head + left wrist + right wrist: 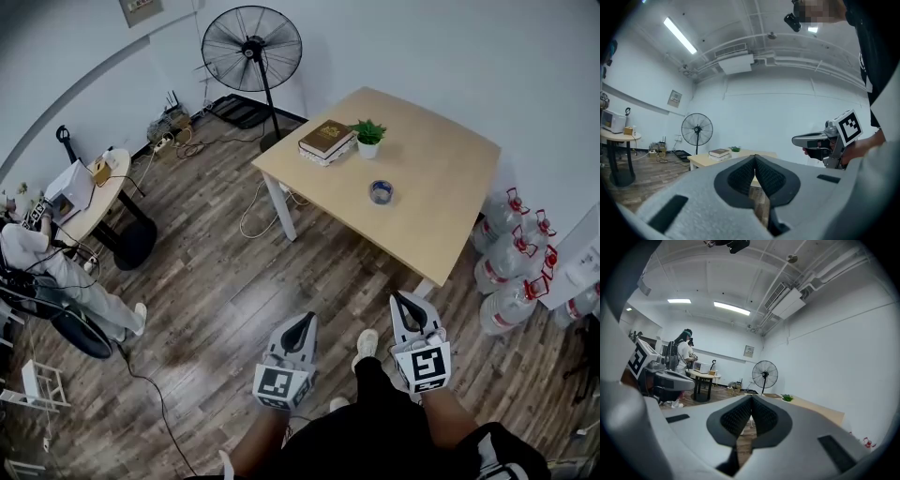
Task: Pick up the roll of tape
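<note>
The roll of tape (381,192) lies flat near the middle of the light wooden table (441,202) in the head view. Both grippers are held over the wooden floor, short of the table's near edge and well apart from the tape. My left gripper (304,322) (754,158) is shut with nothing in it. My right gripper (404,299) (751,398) is also shut and empty, pointing roughly level toward the table. The tape does not show in either gripper view.
On the table's far corner lie a dark book (326,139) and a small potted plant (368,137). A standing fan (252,52) is beyond it. Several water jugs (512,258) crowd the right of the table. A person (56,272) stands by a round table (89,199) at left.
</note>
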`<state>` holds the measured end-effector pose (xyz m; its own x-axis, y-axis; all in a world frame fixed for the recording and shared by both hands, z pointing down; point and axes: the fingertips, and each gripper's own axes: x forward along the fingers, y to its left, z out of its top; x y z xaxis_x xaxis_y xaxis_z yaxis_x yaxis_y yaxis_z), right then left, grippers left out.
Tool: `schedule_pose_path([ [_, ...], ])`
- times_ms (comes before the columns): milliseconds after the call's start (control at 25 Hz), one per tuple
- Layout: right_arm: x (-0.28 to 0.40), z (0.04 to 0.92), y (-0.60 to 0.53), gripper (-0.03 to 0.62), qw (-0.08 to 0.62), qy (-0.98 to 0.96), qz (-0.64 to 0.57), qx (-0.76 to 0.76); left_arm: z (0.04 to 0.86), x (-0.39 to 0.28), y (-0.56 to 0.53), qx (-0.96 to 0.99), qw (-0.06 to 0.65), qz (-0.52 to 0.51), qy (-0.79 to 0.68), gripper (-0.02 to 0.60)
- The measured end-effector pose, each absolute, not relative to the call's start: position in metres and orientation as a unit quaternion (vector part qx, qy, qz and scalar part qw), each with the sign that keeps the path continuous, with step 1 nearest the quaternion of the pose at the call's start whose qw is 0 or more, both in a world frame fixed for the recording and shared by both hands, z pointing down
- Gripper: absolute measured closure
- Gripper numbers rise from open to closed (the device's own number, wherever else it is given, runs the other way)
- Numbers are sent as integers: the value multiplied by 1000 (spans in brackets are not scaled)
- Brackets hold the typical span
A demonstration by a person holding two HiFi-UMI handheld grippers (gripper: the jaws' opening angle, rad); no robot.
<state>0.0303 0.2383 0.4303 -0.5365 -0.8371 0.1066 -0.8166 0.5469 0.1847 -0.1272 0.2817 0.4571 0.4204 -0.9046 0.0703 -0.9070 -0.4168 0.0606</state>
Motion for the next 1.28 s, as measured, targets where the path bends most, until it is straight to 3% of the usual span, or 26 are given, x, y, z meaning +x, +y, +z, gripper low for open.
schedule_pose_path([
  [760, 42, 448, 56, 599, 100, -879, -24, 465, 443, -109, 89, 843, 67, 3, -534, 581],
  [1280, 79, 466, -92, 599, 103, -878, 8, 468, 467, -82, -47, 840, 68, 69, -533, 581],
])
